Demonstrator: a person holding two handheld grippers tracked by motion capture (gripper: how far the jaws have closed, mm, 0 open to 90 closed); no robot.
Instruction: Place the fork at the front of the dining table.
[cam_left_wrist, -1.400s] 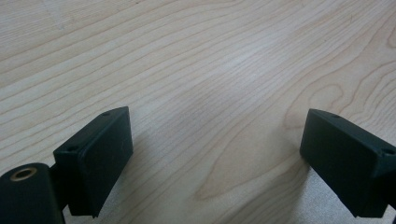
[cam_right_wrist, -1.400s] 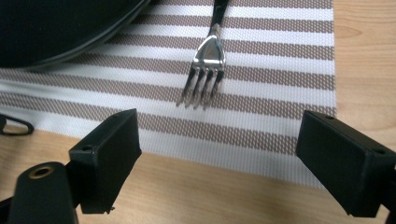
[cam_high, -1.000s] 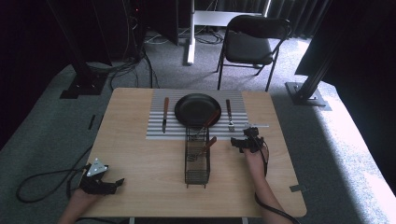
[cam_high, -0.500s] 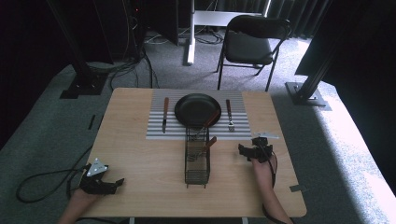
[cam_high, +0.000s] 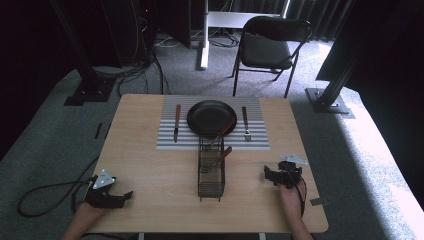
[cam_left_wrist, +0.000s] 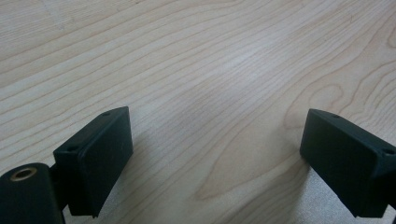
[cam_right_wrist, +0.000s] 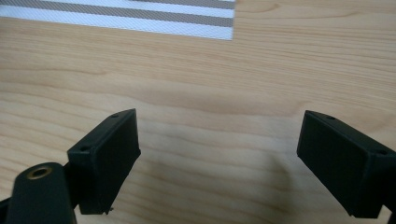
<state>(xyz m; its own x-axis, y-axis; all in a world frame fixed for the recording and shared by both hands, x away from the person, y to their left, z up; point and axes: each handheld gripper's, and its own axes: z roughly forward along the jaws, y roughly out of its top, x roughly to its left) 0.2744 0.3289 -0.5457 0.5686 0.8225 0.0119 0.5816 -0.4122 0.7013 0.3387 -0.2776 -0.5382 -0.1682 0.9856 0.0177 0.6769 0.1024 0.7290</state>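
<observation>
On the near edge of the tabletop I keep both tools empty, jaws apart: left tool, right tool. Next I would probably reach for the cutlery in the wire basket between them, below the plate, approaching slowly from above.

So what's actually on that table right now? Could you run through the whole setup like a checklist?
Surface: wooden table, striped placemat at its far side.
Job's things: black plate on the placemat; knife left of it, fork right; wire basket holding two wooden-handled utensils.
Clutter: nothing seen.
Grippers: left gripper and right gripper low by the near edge, jaws wide apart, empty.
Cables: black cable trailing off the left.
Surroundings: folding chair, grey carpet, black stands.
</observation>
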